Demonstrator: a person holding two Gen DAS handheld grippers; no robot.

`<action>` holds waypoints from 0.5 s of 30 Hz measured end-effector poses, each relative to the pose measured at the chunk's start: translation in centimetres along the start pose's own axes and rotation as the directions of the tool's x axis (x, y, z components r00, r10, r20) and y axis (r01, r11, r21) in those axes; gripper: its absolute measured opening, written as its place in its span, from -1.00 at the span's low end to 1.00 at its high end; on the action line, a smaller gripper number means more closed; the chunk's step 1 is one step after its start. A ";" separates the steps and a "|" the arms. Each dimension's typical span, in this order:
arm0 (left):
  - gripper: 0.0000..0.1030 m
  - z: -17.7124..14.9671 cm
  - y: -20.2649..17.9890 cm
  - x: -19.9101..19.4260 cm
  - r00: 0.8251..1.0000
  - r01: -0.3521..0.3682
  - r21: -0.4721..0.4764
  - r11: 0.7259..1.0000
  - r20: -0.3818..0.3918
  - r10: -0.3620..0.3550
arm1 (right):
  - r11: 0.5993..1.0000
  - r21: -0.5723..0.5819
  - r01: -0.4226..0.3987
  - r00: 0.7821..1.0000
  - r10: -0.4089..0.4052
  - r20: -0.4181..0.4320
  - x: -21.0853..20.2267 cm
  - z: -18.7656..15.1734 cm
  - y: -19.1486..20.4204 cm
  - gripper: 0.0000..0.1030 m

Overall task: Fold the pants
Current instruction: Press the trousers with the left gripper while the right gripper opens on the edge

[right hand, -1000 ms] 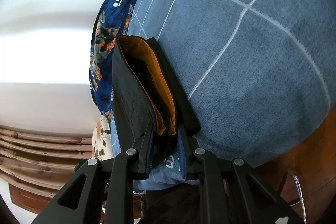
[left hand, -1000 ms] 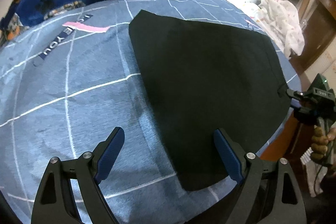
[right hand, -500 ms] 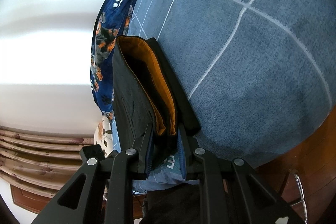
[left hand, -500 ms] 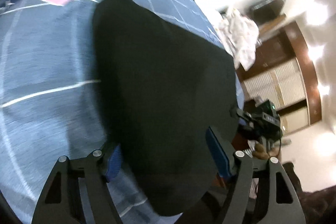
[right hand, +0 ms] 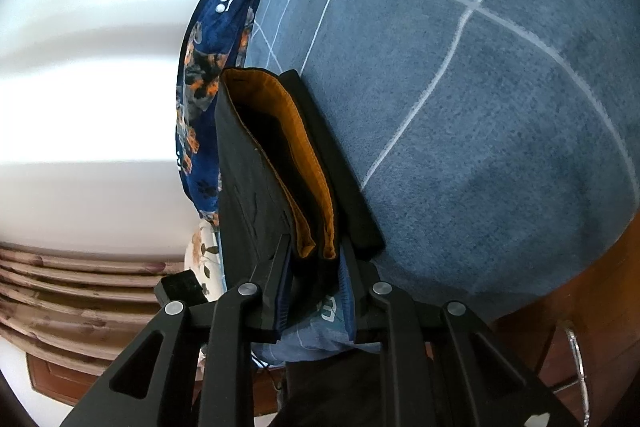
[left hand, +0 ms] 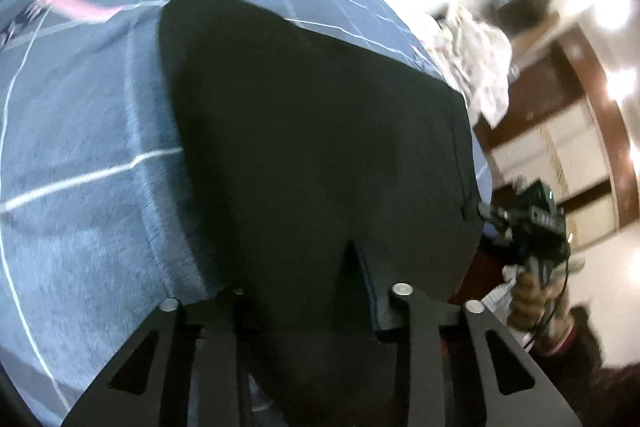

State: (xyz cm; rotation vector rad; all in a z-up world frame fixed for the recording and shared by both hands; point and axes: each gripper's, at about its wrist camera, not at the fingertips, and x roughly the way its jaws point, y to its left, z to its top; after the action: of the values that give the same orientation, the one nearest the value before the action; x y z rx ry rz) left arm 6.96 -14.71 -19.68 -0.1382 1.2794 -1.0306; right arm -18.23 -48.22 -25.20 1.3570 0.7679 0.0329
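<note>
Pants (left hand: 320,147) on the bed (left hand: 80,187): waistband pinched by the right gripper (right hand: 314,283); the left gripper (left hand: 304,291) is closing over the hem, to be lifted next.

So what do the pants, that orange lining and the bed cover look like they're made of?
Pants: matte black woven cloth, no sheen, probably a cotton or cotton blend; it folds with crisp edges.
Orange lining: softer fabric with fine ribbing or a brushed surface; the exact fibre cannot be told.
Bed cover: blue-grey cloth with a mottled, denim-like look and printed white grid lines; likely cotton.
</note>
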 end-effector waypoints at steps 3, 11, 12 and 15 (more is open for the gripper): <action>-0.44 -0.3 -0.1 0.1 1.000 -0.014 0.009 1.000 0.006 0.014 | 0.997 -0.057 0.045 0.999 -0.045 -0.009 0.2 0.2 1.2 -0.58; -0.44 0.0 -0.5 0.6 0.999 -0.041 -0.008 0.999 -0.012 0.041 | 0.958 -0.226 0.177 0.984 -0.173 0.038 -0.6 1.9 4.7 0.13; -0.44 0.1 -0.5 0.6 0.999 -0.043 -0.005 0.999 -0.012 0.042 | 0.952 -0.246 0.184 0.983 -0.178 0.045 -0.7 2.3 5.0 0.15; -0.44 0.2 -0.5 0.6 0.999 -0.044 -0.010 0.999 -0.015 0.043 | 0.955 -0.262 0.135 0.990 -0.138 0.005 -0.2 3.9 5.3 0.16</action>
State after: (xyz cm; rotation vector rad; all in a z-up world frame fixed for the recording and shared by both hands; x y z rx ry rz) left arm 6.84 -15.52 -19.75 -0.1104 1.2959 -0.9895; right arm -14.25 -50.29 -20.46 1.0511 0.8362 0.0332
